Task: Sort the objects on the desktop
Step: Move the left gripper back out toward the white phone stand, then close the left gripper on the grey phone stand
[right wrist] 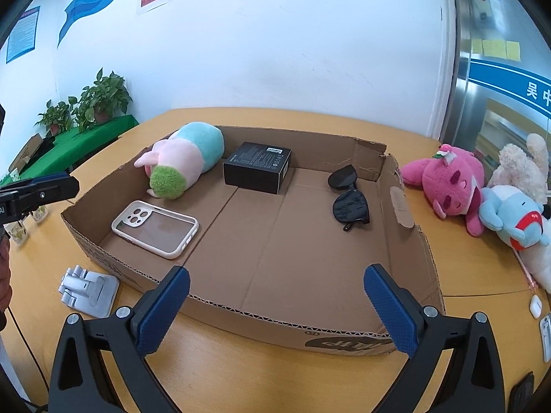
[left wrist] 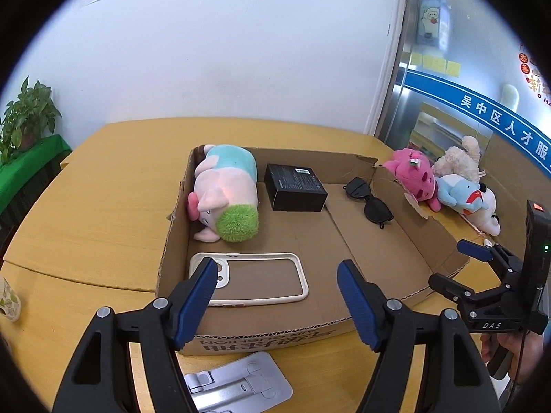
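Observation:
A shallow cardboard box (left wrist: 416,251) (right wrist: 406,251) sits on the wooden table. In it lie a pink-and-teal plush pig (left wrist: 224,189) (right wrist: 186,158), a black box (left wrist: 294,187) (right wrist: 258,167), black sunglasses (left wrist: 370,201) (right wrist: 347,198) and a white phone case (left wrist: 255,278) (right wrist: 155,229). My left gripper (left wrist: 277,304) is open and empty over the box's near left edge. My right gripper (right wrist: 275,309) is open and empty at the box's near edge; it also shows in the left wrist view (left wrist: 458,263).
A pink plush (left wrist: 416,173) (right wrist: 451,180), a blue plush (left wrist: 463,194) (right wrist: 513,220) and a cream plush (left wrist: 459,156) (right wrist: 520,165) lie right of the box. A grey phone stand (left wrist: 237,385) (right wrist: 87,290) lies at its near left. White earbuds case (right wrist: 535,306) at right.

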`<state>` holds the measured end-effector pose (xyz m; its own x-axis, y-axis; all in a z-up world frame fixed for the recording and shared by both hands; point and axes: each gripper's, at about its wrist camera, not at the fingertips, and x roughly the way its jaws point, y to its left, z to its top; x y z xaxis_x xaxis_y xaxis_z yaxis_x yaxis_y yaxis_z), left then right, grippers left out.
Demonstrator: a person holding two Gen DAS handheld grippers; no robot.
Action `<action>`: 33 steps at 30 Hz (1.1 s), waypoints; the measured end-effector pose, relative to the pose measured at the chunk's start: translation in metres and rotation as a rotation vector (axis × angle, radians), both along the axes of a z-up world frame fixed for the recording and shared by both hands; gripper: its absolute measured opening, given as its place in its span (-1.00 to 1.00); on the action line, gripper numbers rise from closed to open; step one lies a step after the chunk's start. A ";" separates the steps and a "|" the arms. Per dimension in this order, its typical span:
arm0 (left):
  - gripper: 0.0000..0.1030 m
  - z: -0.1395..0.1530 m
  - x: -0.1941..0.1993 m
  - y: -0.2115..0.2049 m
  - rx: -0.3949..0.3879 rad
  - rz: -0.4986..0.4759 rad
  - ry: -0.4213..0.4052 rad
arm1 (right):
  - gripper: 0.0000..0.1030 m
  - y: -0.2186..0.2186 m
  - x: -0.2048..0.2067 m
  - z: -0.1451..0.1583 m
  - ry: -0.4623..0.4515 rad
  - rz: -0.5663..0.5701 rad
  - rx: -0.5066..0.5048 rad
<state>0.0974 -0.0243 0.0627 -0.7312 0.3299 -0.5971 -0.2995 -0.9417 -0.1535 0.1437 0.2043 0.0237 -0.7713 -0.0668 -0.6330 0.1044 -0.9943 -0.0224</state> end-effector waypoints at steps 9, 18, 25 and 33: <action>0.40 -0.014 0.021 -0.037 0.039 0.020 -0.040 | 0.99 -0.036 0.015 -0.001 0.016 0.178 -0.043; 0.40 -0.062 0.027 -0.075 0.048 0.104 -0.214 | 0.99 -0.116 0.019 -0.037 -0.105 0.458 -0.103; 0.37 -0.100 0.030 -0.076 0.043 0.046 -0.324 | 0.99 -0.146 0.019 -0.053 -0.157 0.540 -0.097; -0.08 -0.117 0.035 -0.069 0.013 0.015 -0.367 | 0.99 -0.133 0.021 -0.071 -0.231 0.486 -0.131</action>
